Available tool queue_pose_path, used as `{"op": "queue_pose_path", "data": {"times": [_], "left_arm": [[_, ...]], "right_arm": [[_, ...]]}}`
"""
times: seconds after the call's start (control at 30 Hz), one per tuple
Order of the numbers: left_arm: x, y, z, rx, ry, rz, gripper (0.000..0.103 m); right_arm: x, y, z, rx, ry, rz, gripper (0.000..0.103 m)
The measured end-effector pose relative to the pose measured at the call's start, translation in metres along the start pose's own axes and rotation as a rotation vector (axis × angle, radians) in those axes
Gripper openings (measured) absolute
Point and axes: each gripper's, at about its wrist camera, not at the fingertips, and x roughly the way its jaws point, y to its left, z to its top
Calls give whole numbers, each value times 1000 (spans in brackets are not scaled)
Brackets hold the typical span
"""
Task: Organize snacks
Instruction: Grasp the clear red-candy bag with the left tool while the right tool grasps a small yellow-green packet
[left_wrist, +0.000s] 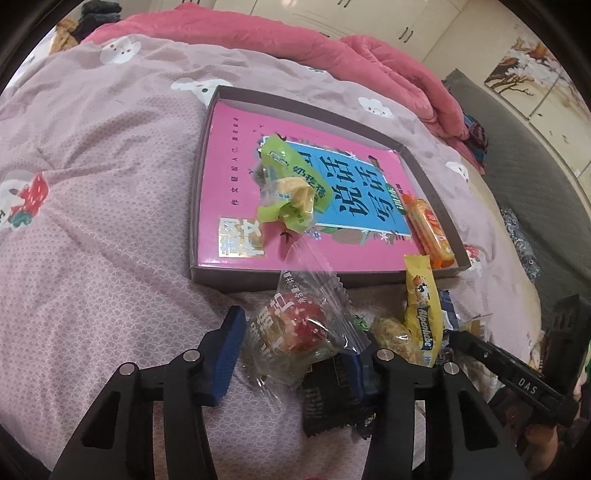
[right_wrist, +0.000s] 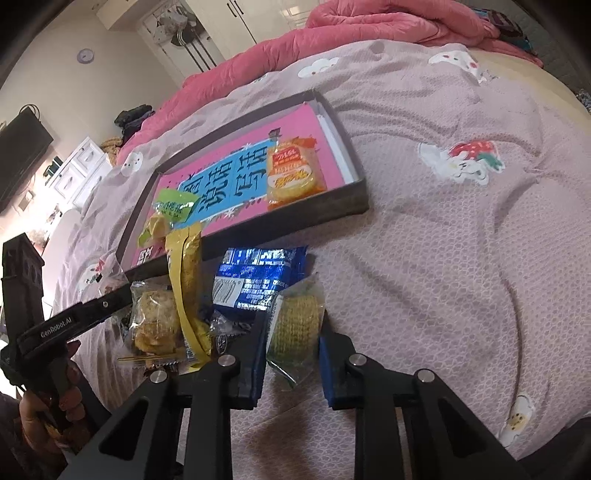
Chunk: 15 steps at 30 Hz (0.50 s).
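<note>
A shallow box (left_wrist: 432, 184) (right_wrist: 354, 155) with a pink book inside lies on the bed. Green-wrapped snacks (left_wrist: 291, 184) (right_wrist: 173, 208) and an orange packet (left_wrist: 430, 227) (right_wrist: 293, 173) lie in it. My left gripper (left_wrist: 295, 347) is open around a clear packet with a red snack (left_wrist: 299, 328); the jaws stand apart from it. My right gripper (right_wrist: 291, 332) is closing on a clear packet with a yellow-green round snack (right_wrist: 297, 321); the pads touch its sides. A pile holds a yellow Alpenliebe stick (left_wrist: 424, 306) (right_wrist: 186, 280), a blue packet (right_wrist: 258, 277) and a cracker packet (right_wrist: 155, 317).
A dark packet (left_wrist: 332, 402) lies under the left gripper. The pink patterned bedspread (left_wrist: 110, 221) (right_wrist: 461, 258) surrounds the box. A red quilt (left_wrist: 332, 48) is bunched at the far side. The other handheld gripper shows at each view's edge (left_wrist: 517, 376) (right_wrist: 55, 328).
</note>
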Motion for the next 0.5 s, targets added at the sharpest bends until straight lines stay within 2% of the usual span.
{"op": "queue_pose_path", "data": {"times": [0.1, 0.5], "left_arm": [[-4, 0, 1, 4, -11, -2, 44], [-28, -2, 2, 19, -63, -12, 43]], "right_arm": [[-1, -1, 1, -4, -5, -14, 25], [-21, -9, 7, 16, -91, -28, 24]]}}
